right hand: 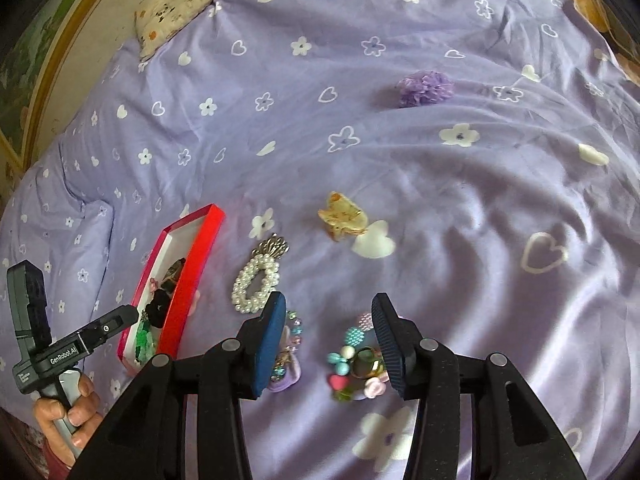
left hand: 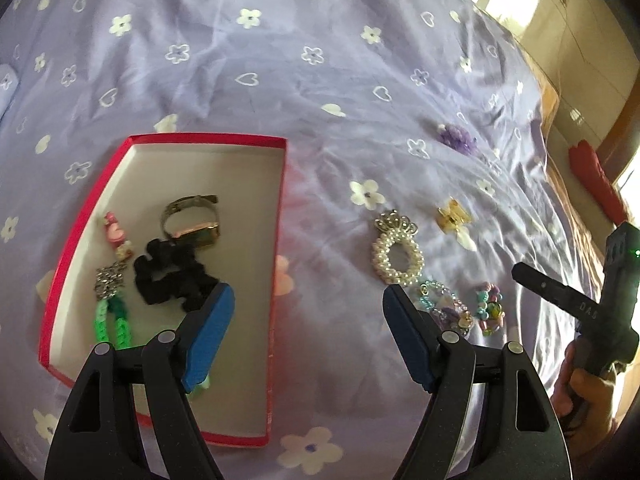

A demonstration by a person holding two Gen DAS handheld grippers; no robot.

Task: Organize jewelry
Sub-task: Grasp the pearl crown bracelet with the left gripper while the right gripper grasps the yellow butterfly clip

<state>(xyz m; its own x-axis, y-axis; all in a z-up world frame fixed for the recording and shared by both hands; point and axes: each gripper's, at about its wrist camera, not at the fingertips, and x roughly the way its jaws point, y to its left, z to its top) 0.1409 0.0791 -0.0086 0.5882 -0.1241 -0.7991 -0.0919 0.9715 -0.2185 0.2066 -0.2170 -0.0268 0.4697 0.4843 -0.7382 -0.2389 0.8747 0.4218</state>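
The left gripper point(left hand: 308, 312) hangs with its blue-padded jaws spread wide and empty, straddling the right wall of the shallow red cardboard box with a white inside point(left hand: 280, 216). In the box lie a gold bangle watch point(left hand: 192, 220), a black fabric scrunchie point(left hand: 172, 276), a green chain strap with a silver snowflake charm point(left hand: 108, 312) and a small pink figure charm point(left hand: 114, 232). The right gripper point(right hand: 330, 336) is also wide apart and holds nothing, poised over a colourful bead bracelet point(right hand: 354, 368) on the lilac flower-print bedsheet point(right hand: 440, 200). Just beside it lie a pastel bead bracelet point(right hand: 286, 364) and a white pearl scrunchie with a silver crown point(right hand: 256, 276); farther off are a gold claw clip point(right hand: 342, 216) and a purple pompom hair tie point(right hand: 426, 88).
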